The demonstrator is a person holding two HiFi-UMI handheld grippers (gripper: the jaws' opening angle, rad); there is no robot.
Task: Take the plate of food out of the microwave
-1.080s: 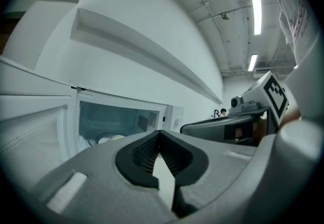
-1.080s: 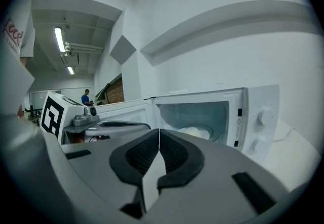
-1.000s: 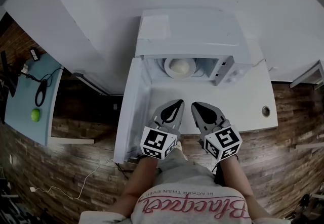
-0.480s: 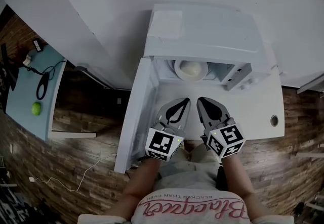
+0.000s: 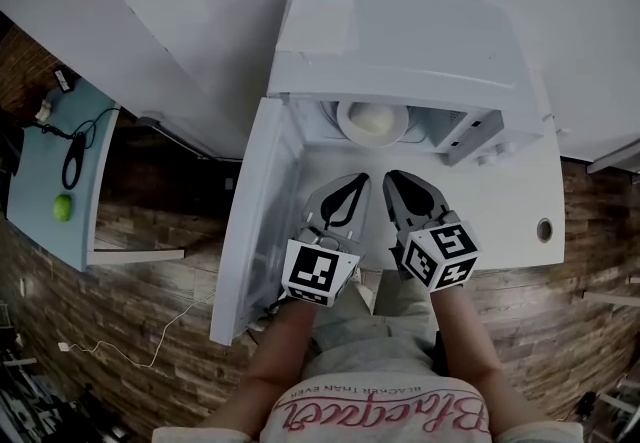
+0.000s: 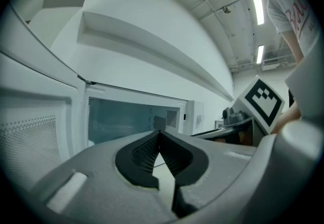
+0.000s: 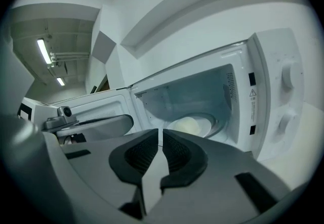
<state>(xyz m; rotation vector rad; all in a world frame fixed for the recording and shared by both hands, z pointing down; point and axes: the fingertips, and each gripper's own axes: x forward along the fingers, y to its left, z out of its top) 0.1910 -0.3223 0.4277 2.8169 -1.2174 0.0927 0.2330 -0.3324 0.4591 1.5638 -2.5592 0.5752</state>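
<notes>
While the door hangs open, microwave point(image 5: 400, 41): white box on the white worktop point(image 5: 505, 201), cavity facing you.
Door point(image 5: 250, 221): swung wide to your left, hinged at the cavity's left edge, reaching out past the worktop's front edge.
Plate point(image 5: 343, 119): inside the cavity, on its floor, round and pale; neither gripper touches it.
Food point(image 5: 372, 117): cream-coloured mound in the middle of the plate; can't tell what it is.
Controls point(image 7: 287, 94): two knobs on the panel right of the cavity.
Left gripper point(image 5: 355, 181): over the worktop in front of the cavity mouth, outside it, next to the door's inner face, aimed into the opening.
Left jaws: closed, tips meeting, nothing between them.
Right gripper point(image 5: 393, 178): just beside your left one, outside the cavity, short of the plate; its own view has the plate ahead, above the jaw tips.
Right jaws: closed but for a hairline slit, nothing in it.
Marker cubes point(image 5: 320, 273): one on the back of each gripper, at your hands.
Side table point(image 5: 40, 241): well off to your left on the wood floor point(image 5: 150, 321); green ball point(image 5: 63, 207) and a black cable loop point(image 5: 75, 166) on it.
</notes>
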